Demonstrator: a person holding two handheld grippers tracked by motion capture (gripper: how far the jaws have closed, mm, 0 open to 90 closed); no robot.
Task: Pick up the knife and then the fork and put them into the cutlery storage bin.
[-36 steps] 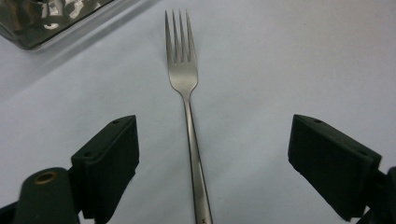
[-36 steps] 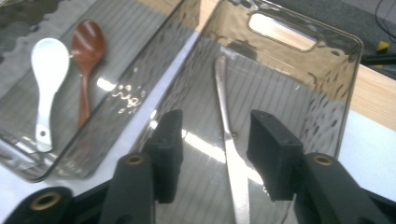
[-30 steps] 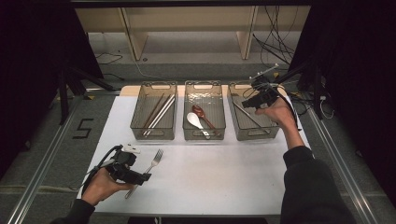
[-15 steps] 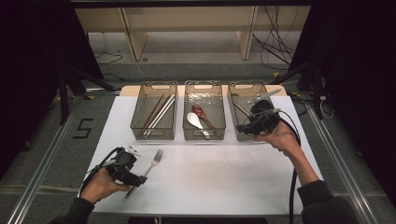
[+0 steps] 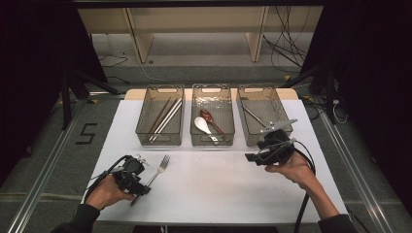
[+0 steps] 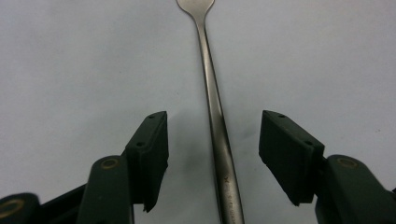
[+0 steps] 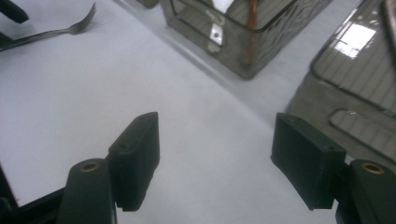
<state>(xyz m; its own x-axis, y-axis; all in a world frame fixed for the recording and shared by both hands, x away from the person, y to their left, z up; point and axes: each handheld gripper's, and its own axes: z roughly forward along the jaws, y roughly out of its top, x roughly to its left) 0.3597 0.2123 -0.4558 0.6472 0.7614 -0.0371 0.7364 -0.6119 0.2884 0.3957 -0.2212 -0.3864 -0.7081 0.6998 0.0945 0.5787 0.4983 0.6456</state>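
Near the tabletop's (image 5: 218,194) front-left corner, the left gripper (image 6: 212,154) sits low over a plain steel fork (image 5: 156,171), its jaws spread wide with the handle lying between them, touched by neither pad. The left gripper view shows the handle as slim and slightly waisted, with faint stamped lettering near its end; the tines run out of that view at the top. The high view gives the rest: the fork lies flat, tines pointing away toward the bins, handle end under the gripper.

Toward the right edge, the right gripper (image 5: 265,154) hovers above bare tabletop, jaws wide apart and holding nothing. Its own view catches the fork's curved tines far off and the bin walls close by.

Along the back edge stand three clear bins: the left bin (image 5: 160,138) holds chopsticks (image 5: 165,116), the middle bin (image 5: 213,141) a white spoon (image 5: 200,124) and a reddish-brown spoon (image 5: 212,119), the right bin (image 5: 248,138) metal cutlery, too small to name.
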